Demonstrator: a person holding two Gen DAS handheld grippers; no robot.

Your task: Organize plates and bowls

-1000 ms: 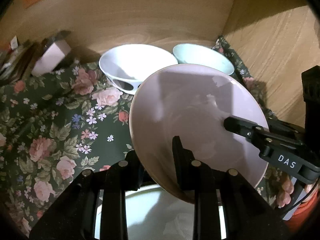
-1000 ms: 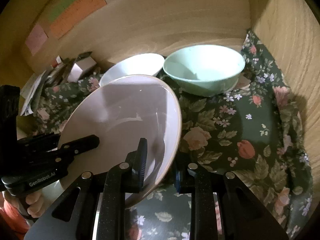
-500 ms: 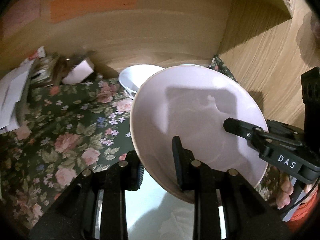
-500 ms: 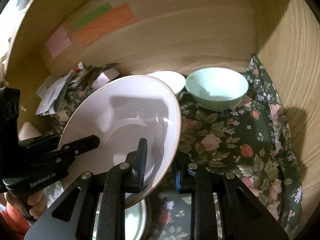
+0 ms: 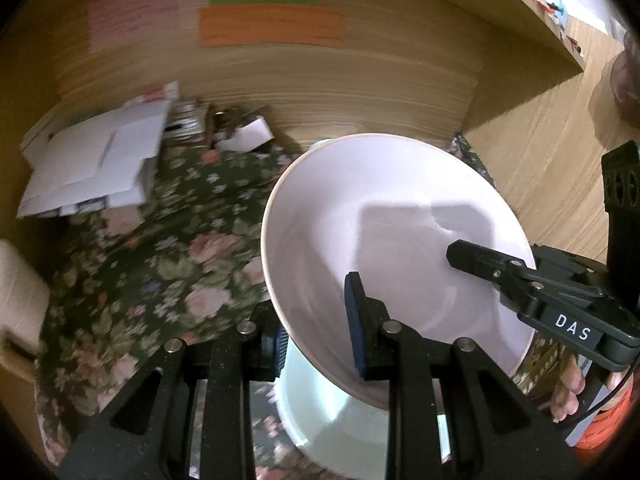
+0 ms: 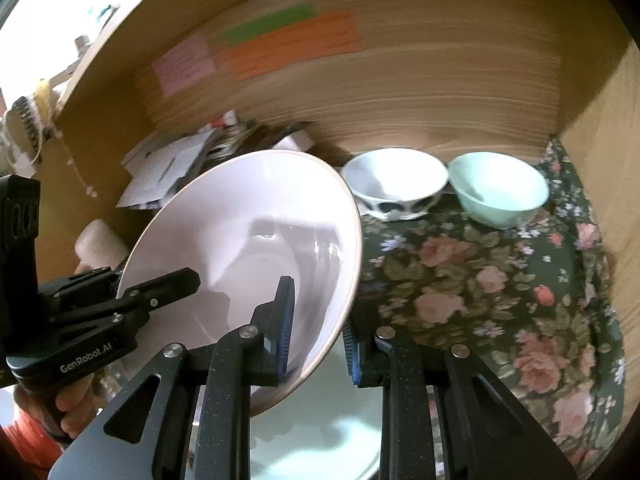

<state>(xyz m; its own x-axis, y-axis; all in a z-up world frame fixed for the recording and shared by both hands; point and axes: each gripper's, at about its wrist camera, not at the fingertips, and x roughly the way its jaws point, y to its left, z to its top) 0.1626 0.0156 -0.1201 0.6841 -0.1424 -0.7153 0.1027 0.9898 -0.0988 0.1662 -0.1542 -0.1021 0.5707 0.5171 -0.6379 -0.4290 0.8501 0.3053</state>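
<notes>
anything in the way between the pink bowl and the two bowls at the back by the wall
Nothing visible. The pink bowl, held by the left gripper and the right gripper, has only bare floral cloth between it and the white bowl and mint bowl.

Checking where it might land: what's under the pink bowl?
A pale dish lies under the pink bowl on the floral cloth. Bowl and claws cover most of it, so its full shape can't be seen.
</notes>
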